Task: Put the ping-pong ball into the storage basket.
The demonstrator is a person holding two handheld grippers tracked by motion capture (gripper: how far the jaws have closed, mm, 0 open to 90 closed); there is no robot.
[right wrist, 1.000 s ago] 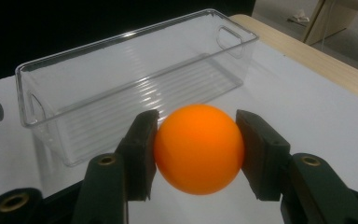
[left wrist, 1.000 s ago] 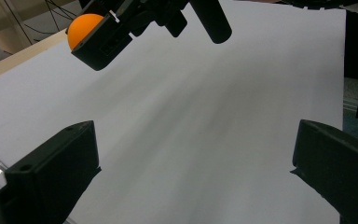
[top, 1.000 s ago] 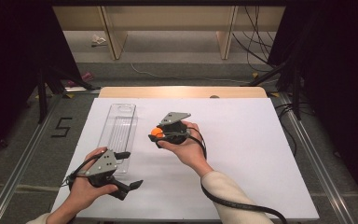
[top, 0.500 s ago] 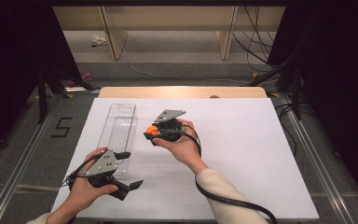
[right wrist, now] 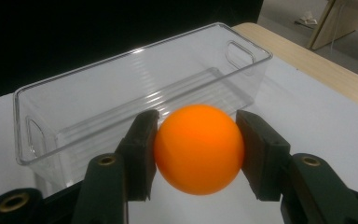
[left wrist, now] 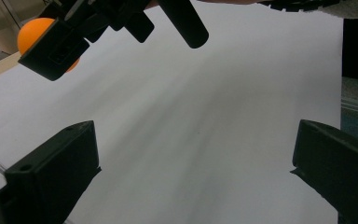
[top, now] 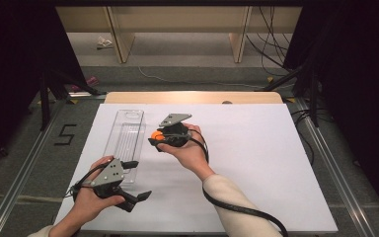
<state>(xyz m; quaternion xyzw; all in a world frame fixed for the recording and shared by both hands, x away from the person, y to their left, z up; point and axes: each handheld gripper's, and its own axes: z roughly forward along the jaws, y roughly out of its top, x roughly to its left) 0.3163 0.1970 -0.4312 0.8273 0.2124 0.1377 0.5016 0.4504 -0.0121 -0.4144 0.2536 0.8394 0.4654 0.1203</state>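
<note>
In the right gripper view, the right gripper (right wrist: 198, 144) pinches an orange ball (right wrist: 199, 148) between its two black jaws, one jaw pressed against each side of the ball, which sits at the centre of the frame. Behind it, across the upper half of that view, lies a clear plastic bin (right wrist: 74, 93), long and open-topped with a cut-out handle at each end. In the high view the right gripper (top: 154, 138) sits just left of centre with the ball (top: 156, 134) showing orange at its tip, just beside the right wall of the bin (top: 127, 140), above the white table (top: 256, 163). The left gripper (top: 137, 180) is in the lower left of the high view, near the bin's near end, its jaws spread wide apart and holding nothing; its own view shows the two jaws far apart at the lower corners, with the ball (left wrist: 30, 30) and the other gripper in the upper left. Compared with a second ago, the right gripper and ball have shifted left toward the bin, while the left gripper has stayed put.
</note>
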